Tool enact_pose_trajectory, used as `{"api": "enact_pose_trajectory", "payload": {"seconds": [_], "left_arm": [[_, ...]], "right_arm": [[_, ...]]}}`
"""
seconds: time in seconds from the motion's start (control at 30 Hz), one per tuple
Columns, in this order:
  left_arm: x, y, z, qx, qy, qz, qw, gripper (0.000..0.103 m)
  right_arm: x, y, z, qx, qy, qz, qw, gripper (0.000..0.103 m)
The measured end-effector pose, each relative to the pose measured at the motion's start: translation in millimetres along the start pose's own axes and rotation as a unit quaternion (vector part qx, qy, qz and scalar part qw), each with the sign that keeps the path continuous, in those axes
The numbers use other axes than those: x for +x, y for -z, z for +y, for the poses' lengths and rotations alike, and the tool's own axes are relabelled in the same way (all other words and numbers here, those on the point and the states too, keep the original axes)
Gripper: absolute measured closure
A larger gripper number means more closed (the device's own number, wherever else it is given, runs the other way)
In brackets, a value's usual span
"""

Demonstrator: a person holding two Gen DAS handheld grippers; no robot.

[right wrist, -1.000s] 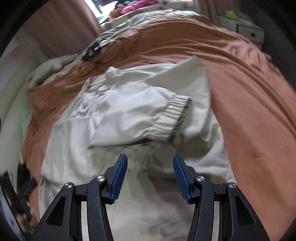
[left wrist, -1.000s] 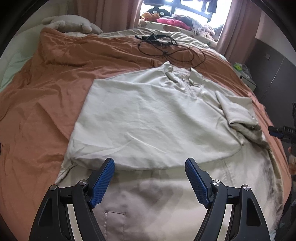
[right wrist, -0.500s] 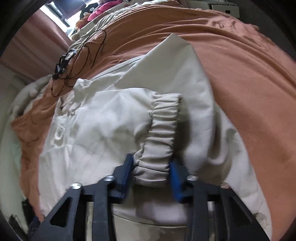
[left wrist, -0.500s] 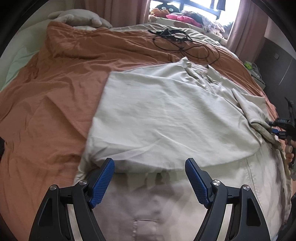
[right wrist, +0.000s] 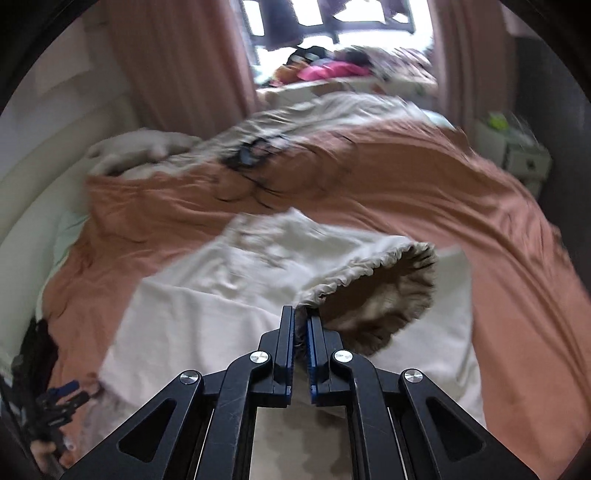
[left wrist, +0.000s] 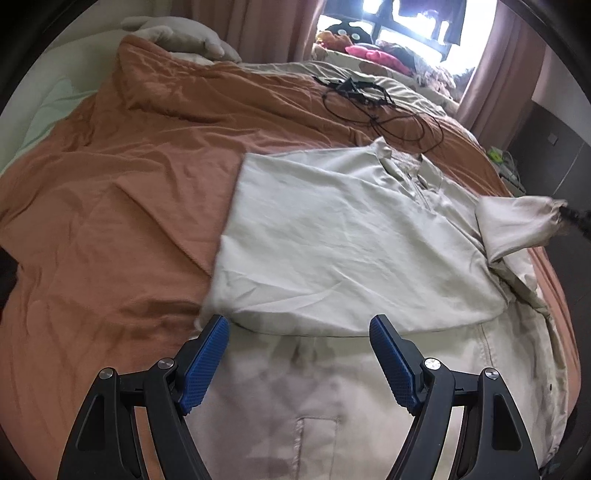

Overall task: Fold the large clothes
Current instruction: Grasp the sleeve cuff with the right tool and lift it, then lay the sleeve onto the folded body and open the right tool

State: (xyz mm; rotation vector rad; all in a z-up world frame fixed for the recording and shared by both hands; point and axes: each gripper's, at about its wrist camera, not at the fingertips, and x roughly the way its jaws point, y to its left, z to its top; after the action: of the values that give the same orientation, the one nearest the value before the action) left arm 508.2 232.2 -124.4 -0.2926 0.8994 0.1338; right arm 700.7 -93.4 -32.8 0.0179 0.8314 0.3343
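A wide bed (left wrist: 122, 206) covered in a rumpled rust-orange blanket (left wrist: 110, 258) fills both wrist views, with pink-brown curtains (right wrist: 177, 59) and a bright window (left wrist: 406, 22) beyond its far end. A beige jacket (left wrist: 351, 240) lies spread across the near right part of the bed, its left side already folded inward over the body so that a smooth panel faces up, its collar toward the window and its hem toward the cameras. The jacket's right sleeve (left wrist: 513, 225) is lifted clear of the blanket, its gathered elastic cuff (right wrist: 384, 291) hanging open and blurred in the right wrist view. The right gripper (right wrist: 301, 332) has just been closing and now pinches the edge of that cuff, fabric squeezed between its blue pads (right wrist: 310, 343); in the left wrist view it is only a dark blur at the sleeve's tip. The left gripper (left wrist: 299, 354) hovers above the jacket's lower edge with its jaws spread wide and nothing between its fingers (left wrist: 205, 365). A tangle of black cable (left wrist: 373, 107) lies on the blanket beyond the collar, apart from the jacket. A pale pillow (left wrist: 177, 37) sits at the far left corner of the bed, and a heap of colourful clothes (left wrist: 373, 55) lies under the window.
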Motion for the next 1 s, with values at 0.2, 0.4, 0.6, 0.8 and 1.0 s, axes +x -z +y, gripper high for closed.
{"api": "enact_pose_trajectory", "payload": {"seconds": [0.2,0.4,0.6,0.8,1.0], "left_arm": [[-14.0,2.6,26.3,-0.023,-0.005,-0.005,0.9997,0.023],[-25.2,11.5,52.7,-0.038,-0.007,-0.008,0.9992,0.023],[-29.8,19.2,71.8,-0.045,-0.01,-0.003,0.9989,0.023],[-33.3,14.3,68.4,-0.033,-0.015,-0.005,0.9993,0.023],[-19.5,2.1,32.2,-0.013,0.002,-0.002,0.9999,0.023]], "right_arm": [[-12.7,-6.2,85.1,-0.074,-0.024,-0.005,0.997,0.097],[13.9,11.5,153.6,-0.123,-0.024,0.022,0.992,0.097],[48.9,40.5,198.7,-0.124,-0.063,0.07,0.988,0.04],[44.5,59.0,184.8,-0.122,-0.064,0.071,0.988,0.034],[45.8,70.4,107.8,-0.085,-0.022,0.087,0.992,0.034]]}}
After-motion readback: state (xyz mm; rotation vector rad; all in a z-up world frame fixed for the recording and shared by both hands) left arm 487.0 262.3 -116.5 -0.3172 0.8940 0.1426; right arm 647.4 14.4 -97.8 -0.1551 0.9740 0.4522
